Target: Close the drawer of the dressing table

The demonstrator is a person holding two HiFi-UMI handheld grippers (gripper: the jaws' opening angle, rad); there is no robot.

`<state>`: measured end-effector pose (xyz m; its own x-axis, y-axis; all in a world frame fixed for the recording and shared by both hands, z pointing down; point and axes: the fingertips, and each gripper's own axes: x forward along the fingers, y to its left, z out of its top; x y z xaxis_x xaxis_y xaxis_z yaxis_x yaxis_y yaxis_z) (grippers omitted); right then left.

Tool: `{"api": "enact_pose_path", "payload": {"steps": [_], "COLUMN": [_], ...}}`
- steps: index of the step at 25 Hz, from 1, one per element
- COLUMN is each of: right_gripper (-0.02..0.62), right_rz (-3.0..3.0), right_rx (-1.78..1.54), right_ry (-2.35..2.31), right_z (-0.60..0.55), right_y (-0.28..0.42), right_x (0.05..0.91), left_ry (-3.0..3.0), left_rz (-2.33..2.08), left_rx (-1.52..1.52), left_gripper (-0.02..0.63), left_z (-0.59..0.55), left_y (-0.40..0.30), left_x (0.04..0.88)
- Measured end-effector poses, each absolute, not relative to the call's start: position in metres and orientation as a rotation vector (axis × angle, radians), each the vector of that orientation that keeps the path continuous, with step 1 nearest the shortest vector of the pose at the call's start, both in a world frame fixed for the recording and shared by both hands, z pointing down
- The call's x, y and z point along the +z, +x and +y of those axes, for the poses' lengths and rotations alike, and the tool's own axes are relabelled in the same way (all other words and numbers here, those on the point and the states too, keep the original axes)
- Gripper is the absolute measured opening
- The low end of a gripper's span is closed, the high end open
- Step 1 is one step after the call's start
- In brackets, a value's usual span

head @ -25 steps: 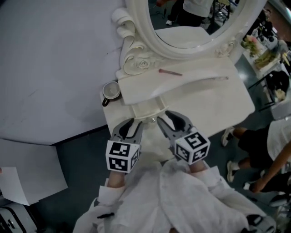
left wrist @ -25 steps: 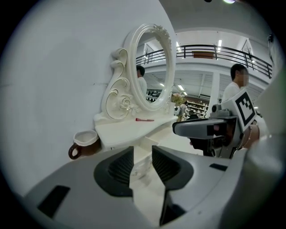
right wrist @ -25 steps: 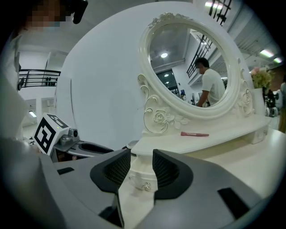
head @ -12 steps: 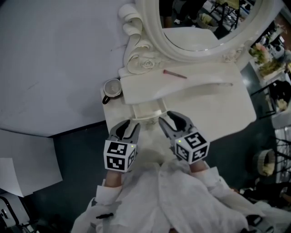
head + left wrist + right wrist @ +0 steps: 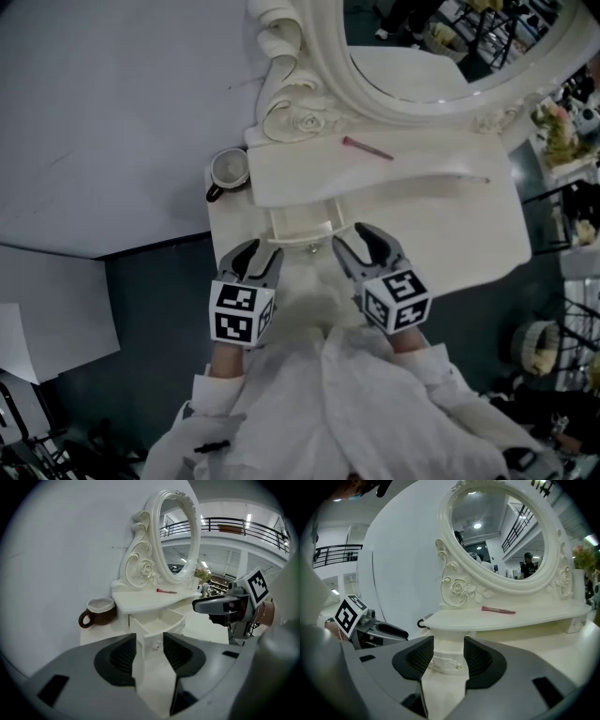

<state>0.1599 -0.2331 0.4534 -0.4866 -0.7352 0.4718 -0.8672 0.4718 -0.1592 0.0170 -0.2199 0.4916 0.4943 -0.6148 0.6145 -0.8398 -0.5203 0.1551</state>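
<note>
The white dressing table (image 5: 450, 234) has its small middle drawer (image 5: 300, 225) pulled out. In the head view my left gripper (image 5: 253, 255) hangs just left of the drawer's front and my right gripper (image 5: 361, 242) just right of it. Both sets of jaws are opening, with nothing pressed between them. In the left gripper view the open drawer (image 5: 157, 623) shows ahead between the left gripper's (image 5: 150, 653) pads, with the right gripper (image 5: 225, 605) beside it. In the right gripper view the drawer front (image 5: 445, 662) and its small handles lie beyond the right gripper (image 5: 448, 656).
A brown mug (image 5: 228, 171) stands at the table's left end. A pink brush (image 5: 367, 148) lies on the upper shelf under the oval mirror (image 5: 422, 47). A white wall panel (image 5: 112, 122) is to the left, dark floor (image 5: 141, 300) below it.
Both grippers have sunk a little and drawn slightly back from the drawer front, and their jaws stand wider. The drawer stays open. The head view has shifted, so the people at right are gone.
</note>
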Motion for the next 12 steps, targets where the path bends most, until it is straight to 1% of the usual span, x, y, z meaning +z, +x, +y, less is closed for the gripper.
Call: {"api": "enact_pose_path", "payload": {"steps": [12], "right_gripper": [0.202], "right_rz": [-2.291], "right_rx": [0.549], "right_ry": [1.239], "right_z": [-0.236], "right_y": [0.175], "right_x": [0.502], "left_ry": [2.28], "left_rz": [-1.173], "left_rx": [0.784], "left_gripper": [0.167], "left_z": [-0.219], "left_y": [0.023], "left_x": [0.519]}}
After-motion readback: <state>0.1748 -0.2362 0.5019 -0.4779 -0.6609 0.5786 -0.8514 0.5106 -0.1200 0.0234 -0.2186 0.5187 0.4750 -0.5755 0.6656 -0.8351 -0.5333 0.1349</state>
